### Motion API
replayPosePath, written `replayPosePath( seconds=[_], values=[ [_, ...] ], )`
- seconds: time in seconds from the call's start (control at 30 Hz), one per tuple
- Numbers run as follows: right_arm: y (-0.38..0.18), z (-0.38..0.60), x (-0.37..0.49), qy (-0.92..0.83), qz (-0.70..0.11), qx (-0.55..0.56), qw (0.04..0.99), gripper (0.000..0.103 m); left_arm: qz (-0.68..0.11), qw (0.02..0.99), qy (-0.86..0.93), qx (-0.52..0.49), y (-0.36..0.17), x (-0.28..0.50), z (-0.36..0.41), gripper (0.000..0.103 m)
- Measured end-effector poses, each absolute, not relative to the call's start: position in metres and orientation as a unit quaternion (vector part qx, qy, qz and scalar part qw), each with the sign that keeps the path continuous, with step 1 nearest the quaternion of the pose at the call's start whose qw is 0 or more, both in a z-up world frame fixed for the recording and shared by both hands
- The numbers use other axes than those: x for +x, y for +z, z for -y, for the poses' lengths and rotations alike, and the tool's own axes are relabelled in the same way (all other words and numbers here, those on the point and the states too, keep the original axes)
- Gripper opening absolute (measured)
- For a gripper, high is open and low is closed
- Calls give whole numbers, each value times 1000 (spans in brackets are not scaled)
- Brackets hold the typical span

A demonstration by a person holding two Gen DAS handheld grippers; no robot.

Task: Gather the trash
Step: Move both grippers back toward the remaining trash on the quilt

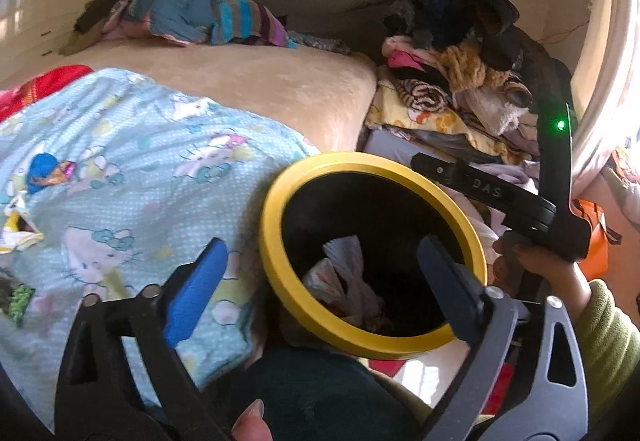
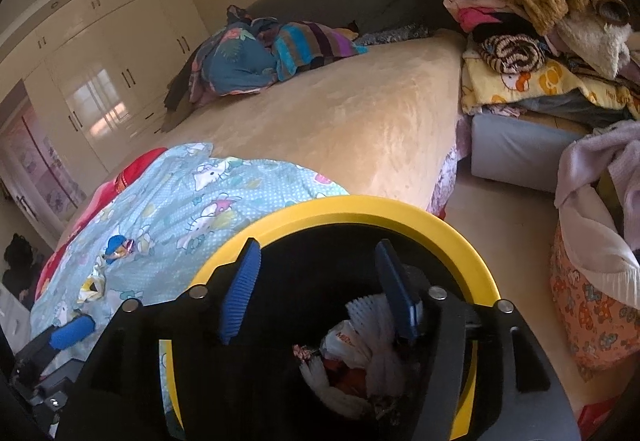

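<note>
Both tongs apart, empty: left tongs (image 1: 320,289), right tongs (image 2: 316,289) over one bin (image 2: 460,237), yellow rim, black inside, beside bed (image 2: 340,121). Crumpled white trash (image 2: 360,353) inside; two wrappers (image 2: 118,245) on blanket (image 2: 180,201).

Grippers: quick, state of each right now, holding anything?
Left gripper: open, holding nothing, over the bin.
Right gripper: open, holding nothing, above the trash in the bin.
</note>
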State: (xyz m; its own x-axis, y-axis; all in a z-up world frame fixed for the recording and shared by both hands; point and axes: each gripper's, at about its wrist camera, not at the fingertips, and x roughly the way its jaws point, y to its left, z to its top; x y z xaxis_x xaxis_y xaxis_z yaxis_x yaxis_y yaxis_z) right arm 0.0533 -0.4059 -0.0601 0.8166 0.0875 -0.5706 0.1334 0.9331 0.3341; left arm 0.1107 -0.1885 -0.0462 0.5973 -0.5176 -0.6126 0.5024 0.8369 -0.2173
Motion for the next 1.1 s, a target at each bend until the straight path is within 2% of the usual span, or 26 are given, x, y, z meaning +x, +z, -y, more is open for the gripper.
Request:
replayPosePath(
  seconds=[0.1, 0.47, 1.1],
  values=[
    [-55, 398, 53, -7, -294, 172, 940, 67, -337, 900, -275, -9, -40, 108, 181, 91],
    [-39, 362, 55, 32, -281, 134, 950, 73, -309, 920, -238, -15, -21, 102, 151, 92],
    [-23, 292, 60, 103, -268, 82, 954, 74, -274, 946, -164, -55, 1, 101, 82, 92]
  ],
)
